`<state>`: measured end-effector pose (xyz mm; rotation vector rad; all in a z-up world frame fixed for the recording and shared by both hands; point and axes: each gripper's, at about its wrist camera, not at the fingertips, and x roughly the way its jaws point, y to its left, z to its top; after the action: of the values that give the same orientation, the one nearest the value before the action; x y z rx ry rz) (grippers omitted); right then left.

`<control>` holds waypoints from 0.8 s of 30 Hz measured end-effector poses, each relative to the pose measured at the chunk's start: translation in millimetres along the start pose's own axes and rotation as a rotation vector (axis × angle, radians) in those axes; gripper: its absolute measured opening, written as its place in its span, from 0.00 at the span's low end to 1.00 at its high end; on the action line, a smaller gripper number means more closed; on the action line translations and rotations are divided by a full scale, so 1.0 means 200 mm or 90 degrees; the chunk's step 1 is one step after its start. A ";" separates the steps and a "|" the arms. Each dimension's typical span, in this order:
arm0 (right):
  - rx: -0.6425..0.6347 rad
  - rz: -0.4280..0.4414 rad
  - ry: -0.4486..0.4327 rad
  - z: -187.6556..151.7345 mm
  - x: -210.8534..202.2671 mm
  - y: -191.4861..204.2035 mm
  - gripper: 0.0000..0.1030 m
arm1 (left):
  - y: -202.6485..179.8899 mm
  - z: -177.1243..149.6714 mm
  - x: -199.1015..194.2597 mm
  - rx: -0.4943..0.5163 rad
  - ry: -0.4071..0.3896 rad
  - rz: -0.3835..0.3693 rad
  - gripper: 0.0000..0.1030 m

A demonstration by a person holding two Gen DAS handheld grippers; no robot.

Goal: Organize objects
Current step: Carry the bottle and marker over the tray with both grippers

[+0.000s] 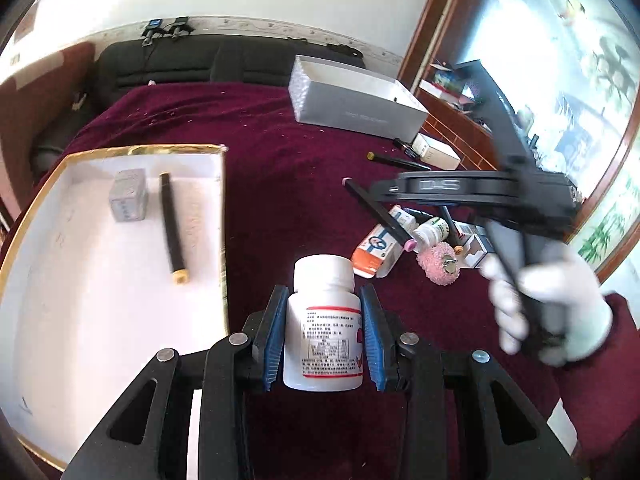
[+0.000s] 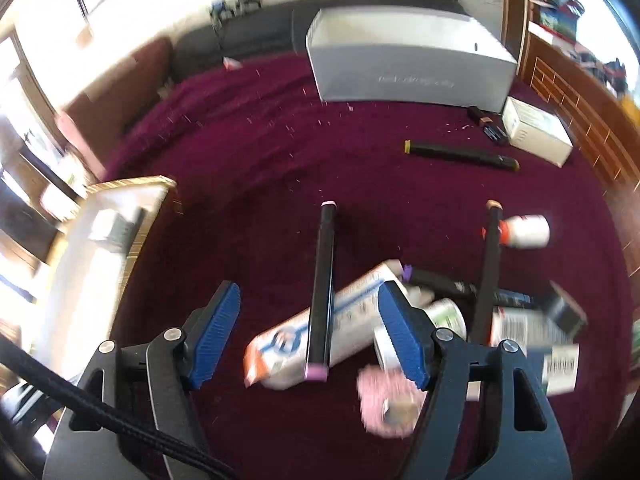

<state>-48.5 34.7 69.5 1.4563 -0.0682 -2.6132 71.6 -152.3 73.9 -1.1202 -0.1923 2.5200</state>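
My left gripper [image 1: 323, 300] is shut on a white pill bottle [image 1: 323, 320] with a red-trimmed label, held just right of a gold-rimmed white tray [image 1: 100, 312]. The tray holds a grey cube [image 1: 128, 196] and a black marker [image 1: 173, 227]. My right gripper [image 2: 310, 308] is open and empty above a pile: a pink-tipped black marker [image 2: 323, 288] lying across an orange-and-white box [image 2: 320, 332], a pink abrasive wheel [image 2: 390, 402], small bottles and boxes. The right gripper also shows in the left wrist view [image 1: 480, 192], held by a white-gloved hand.
The surface is a maroon cloth [image 2: 280, 152]. An open grey box [image 2: 408, 60] stands at the back right, with a white carton [image 2: 536, 132] and a yellow-tipped black marker [image 2: 460, 156] near it. A small white bottle [image 2: 524, 232] lies right of the pile.
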 end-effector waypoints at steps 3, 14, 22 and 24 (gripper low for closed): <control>-0.012 -0.035 0.033 0.07 0.14 0.01 0.69 | 0.03 -0.02 -0.04 0.005 -0.012 0.002 0.30; -0.018 -0.067 0.090 0.07 0.31 0.07 0.19 | 0.16 -0.03 -0.03 -0.022 -0.013 -0.035 0.30; 0.038 -0.003 0.058 0.04 0.20 0.08 0.12 | 0.20 -0.06 -0.08 -0.039 -0.020 -0.024 0.30; 0.044 0.013 0.047 0.02 0.15 0.08 0.12 | 0.20 -0.06 -0.10 -0.043 -0.023 -0.023 0.30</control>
<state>-65.8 13.8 47.6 1.5637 -0.1662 -2.5628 81.9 -196.6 68.9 -1.0869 -0.3064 2.5205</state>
